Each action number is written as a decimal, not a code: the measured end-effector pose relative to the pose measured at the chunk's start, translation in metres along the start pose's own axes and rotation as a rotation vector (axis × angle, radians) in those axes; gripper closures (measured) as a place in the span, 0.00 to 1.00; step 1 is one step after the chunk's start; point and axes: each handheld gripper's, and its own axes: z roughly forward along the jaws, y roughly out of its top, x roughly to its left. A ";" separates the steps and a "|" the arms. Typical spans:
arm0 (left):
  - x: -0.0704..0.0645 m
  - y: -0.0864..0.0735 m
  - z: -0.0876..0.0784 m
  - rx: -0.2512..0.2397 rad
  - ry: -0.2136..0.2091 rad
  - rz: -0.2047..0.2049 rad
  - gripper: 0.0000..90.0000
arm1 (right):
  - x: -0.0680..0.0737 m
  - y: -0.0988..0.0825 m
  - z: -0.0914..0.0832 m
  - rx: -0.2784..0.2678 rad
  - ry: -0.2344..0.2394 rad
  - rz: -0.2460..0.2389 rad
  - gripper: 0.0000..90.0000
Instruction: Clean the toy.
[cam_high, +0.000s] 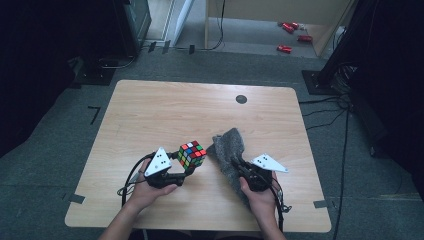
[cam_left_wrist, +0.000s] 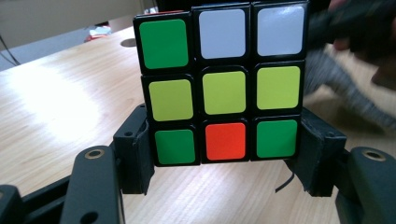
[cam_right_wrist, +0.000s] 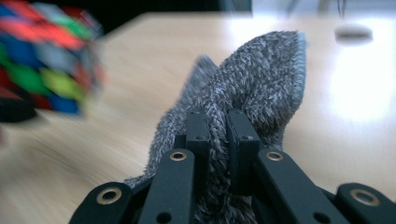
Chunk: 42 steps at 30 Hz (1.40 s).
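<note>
A: Where is the puzzle cube (cam_left_wrist: 223, 88)?
B: Above the table's (cam_high: 150, 115) near edge, clamped by its 2 sides in the left gripper (cam_left_wrist: 224, 156).
A: And the grey cloth (cam_right_wrist: 261, 88)?
B: Just beside it, pinched in the right gripper (cam_right_wrist: 219, 135), whose jaws are pressed together on a fold.

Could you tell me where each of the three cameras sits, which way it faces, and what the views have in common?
High view: above the person's side of the wooden table, looking forward and down; both forearms and hands enter from the bottom.
Left gripper view: rides the left tool, looking along its black jaws clamped on the puzzle cube.
Right gripper view: rides the right tool, looking along its jaws pinching the grey cloth.
Shared: cube and cloth appear in all three views.
</note>
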 end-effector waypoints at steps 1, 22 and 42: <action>-0.006 0.000 0.004 0.011 -0.011 0.020 0.38 | 0.005 0.004 -0.004 -0.029 0.026 -0.008 0.91; -0.042 0.003 0.015 0.017 -0.084 0.179 0.38 | 0.041 0.016 -0.008 -0.114 0.254 -0.037 0.90; -0.038 0.003 0.015 0.012 -0.082 0.148 0.39 | 0.039 0.017 -0.010 -0.097 0.208 -0.036 0.90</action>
